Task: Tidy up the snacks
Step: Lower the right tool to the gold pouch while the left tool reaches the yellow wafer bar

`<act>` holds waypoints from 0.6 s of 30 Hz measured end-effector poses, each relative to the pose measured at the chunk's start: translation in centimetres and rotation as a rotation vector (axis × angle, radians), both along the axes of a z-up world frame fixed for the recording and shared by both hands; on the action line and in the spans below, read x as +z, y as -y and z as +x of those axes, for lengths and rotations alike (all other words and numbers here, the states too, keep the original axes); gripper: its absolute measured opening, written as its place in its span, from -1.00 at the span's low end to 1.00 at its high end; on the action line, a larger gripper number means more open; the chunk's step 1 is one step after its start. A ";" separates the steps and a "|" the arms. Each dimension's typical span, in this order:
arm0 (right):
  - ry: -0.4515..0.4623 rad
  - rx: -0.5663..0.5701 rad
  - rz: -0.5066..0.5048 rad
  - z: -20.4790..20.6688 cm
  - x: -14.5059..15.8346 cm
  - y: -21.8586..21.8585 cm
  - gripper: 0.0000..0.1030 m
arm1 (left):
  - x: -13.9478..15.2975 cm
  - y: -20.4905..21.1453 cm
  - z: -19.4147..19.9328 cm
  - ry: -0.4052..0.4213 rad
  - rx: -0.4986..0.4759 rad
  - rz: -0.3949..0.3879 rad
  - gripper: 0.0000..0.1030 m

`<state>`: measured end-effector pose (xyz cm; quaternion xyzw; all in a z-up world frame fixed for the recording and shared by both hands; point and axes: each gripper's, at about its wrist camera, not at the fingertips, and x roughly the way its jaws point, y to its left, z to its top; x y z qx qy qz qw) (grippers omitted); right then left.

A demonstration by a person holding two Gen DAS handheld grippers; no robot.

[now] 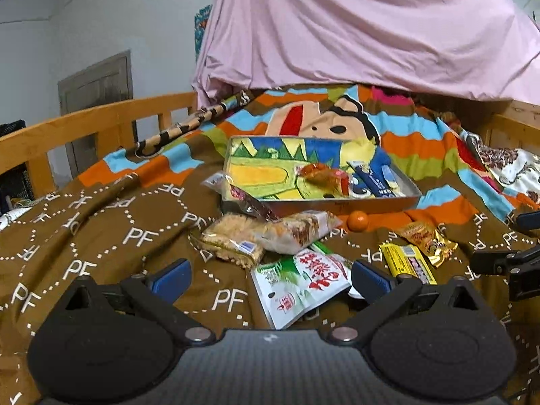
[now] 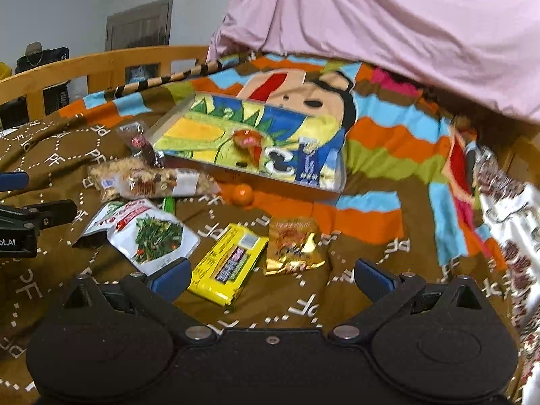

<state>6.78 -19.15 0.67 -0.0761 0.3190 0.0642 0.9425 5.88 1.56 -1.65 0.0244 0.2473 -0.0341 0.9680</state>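
left gripper [image 1: 268, 275]: jaws spread wide, nothing between; right gripper [image 2: 270, 275]: jaws spread wide, nothing between

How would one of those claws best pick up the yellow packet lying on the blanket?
Probably across its narrow width, from above. The yellow packet lies flat and long, directly ahead of the open right gripper, with bare blanket along its right edge.

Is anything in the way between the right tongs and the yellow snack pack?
Nothing visible. The right tongs are open and the yellow pack lies flat on the blanket right between them.
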 end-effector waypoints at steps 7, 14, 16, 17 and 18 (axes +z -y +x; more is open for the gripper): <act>-0.120 0.052 0.096 2.2 -0.6 1.3 0.99 | -0.7 -0.1 1.3 -0.063 -0.066 -0.034 0.99; -0.151 0.131 0.069 4.6 -1.0 1.7 0.99 | -1.0 1.3 2.2 -0.076 -0.178 0.015 0.99; -0.150 0.144 0.037 5.5 -1.2 2.0 0.99 | -1.1 2.1 2.3 -0.070 -0.213 0.041 0.99; -0.151 0.151 0.019 5.9 -1.3 2.2 0.99 | -1.2 2.5 2.4 -0.066 -0.228 0.053 0.99; -0.154 0.160 -0.003 6.4 -1.5 2.4 0.99 | -1.3 3.0 2.4 -0.063 -0.245 0.062 0.99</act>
